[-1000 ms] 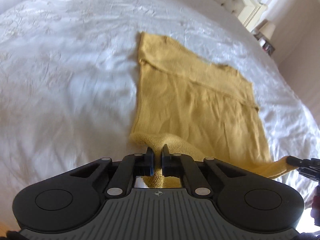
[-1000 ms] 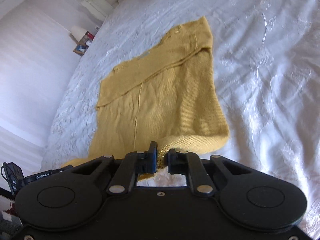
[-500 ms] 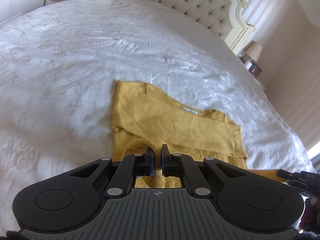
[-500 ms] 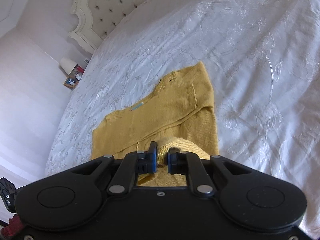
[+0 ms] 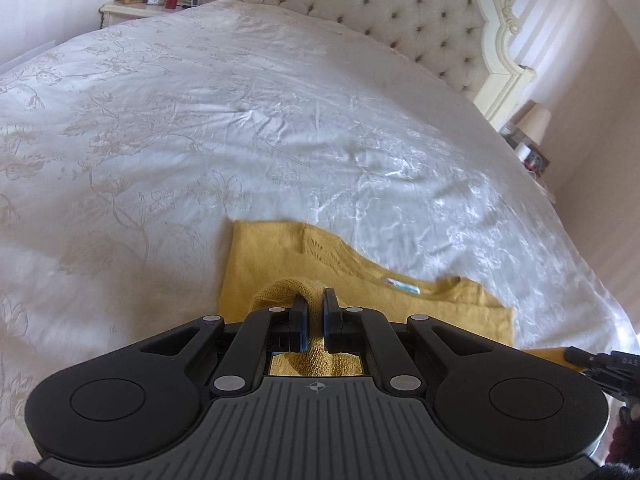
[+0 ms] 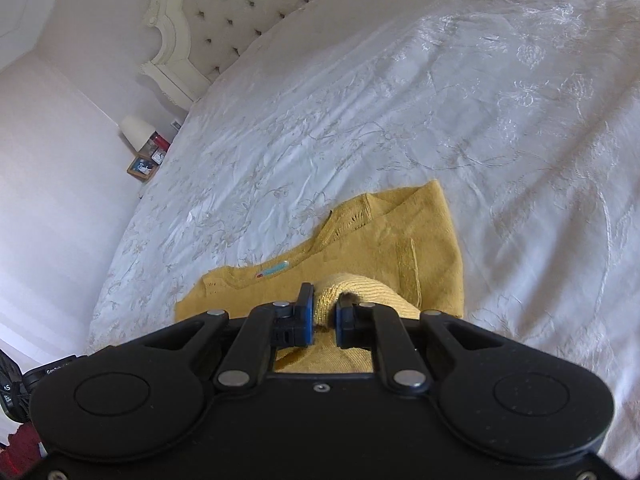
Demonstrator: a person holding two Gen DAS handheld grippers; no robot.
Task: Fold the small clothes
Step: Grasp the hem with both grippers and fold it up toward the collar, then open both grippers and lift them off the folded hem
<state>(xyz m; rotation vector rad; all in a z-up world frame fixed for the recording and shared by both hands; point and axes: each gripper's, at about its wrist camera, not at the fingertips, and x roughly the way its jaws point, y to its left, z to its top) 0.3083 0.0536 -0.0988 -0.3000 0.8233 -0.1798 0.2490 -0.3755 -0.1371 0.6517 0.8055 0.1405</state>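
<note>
Currently white bedspread (image 5: 280,120) carries the mustard sweater (image 6: 420,236) flat near its foot end. Left gripper (image 5: 315,312) is clamped on a bunched hem corner; right gripper (image 6: 323,312) pinches the other, both lifted over the body.

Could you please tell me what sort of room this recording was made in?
Almost certainly a bedroom: a large bed under a white bedspread, a tufted headboard, and a nightstand bearing a lamp and a framed photo.
</note>
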